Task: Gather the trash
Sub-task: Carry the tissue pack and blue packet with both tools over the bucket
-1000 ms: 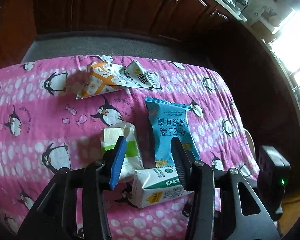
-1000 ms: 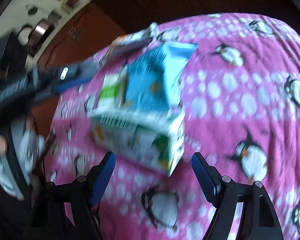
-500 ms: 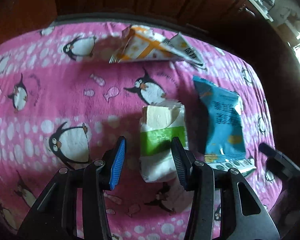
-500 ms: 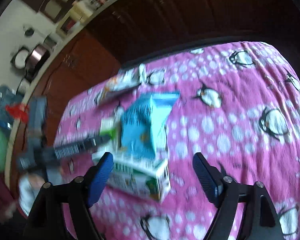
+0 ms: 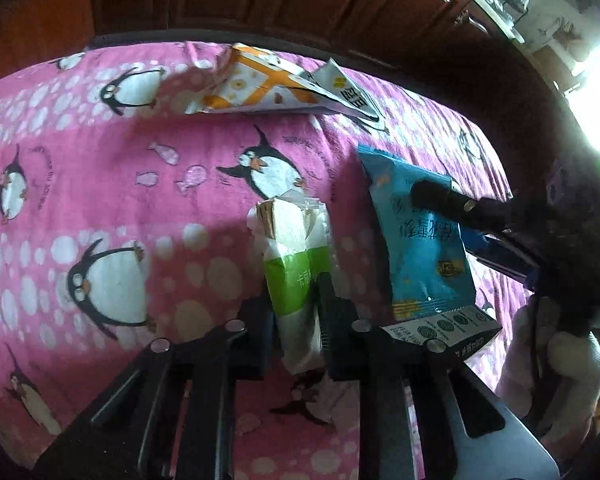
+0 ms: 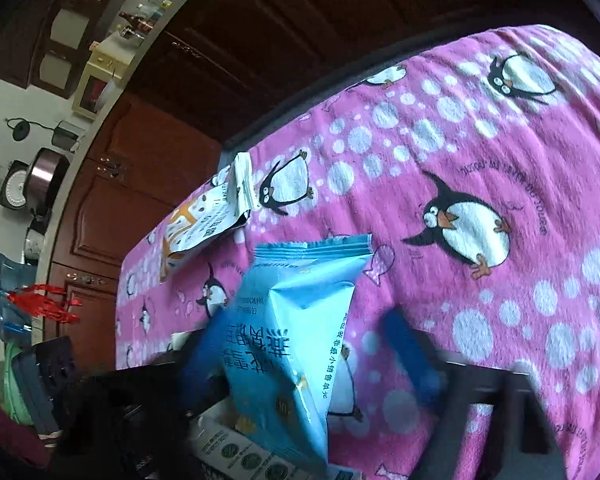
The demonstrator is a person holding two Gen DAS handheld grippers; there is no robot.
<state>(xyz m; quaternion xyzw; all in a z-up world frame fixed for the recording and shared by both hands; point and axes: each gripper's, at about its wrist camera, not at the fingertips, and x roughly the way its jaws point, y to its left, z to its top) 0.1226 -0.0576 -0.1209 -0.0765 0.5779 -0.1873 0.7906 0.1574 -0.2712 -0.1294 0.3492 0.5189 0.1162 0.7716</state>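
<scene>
Now the left gripper (image 5: pixel 296 312) pinches the green-and-white packet (image 5: pixel 296 264) on the pink cloth (image 5: pixel 100 200). Meanwhile the right gripper (image 6: pixel 304 344) is closing around the blue packet (image 6: pixel 292 320).

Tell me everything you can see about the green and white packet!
The green and white packet is a soft, crinkly plastic wrapper, white with a bright green band and some writing. Its far end is torn open, showing a pale tan block inside. It lies lengthwise on the pink penguin cloth, beside the blue snack bag. The left tool is shut on its near half, squeezing it narrow between both fingers.
</scene>
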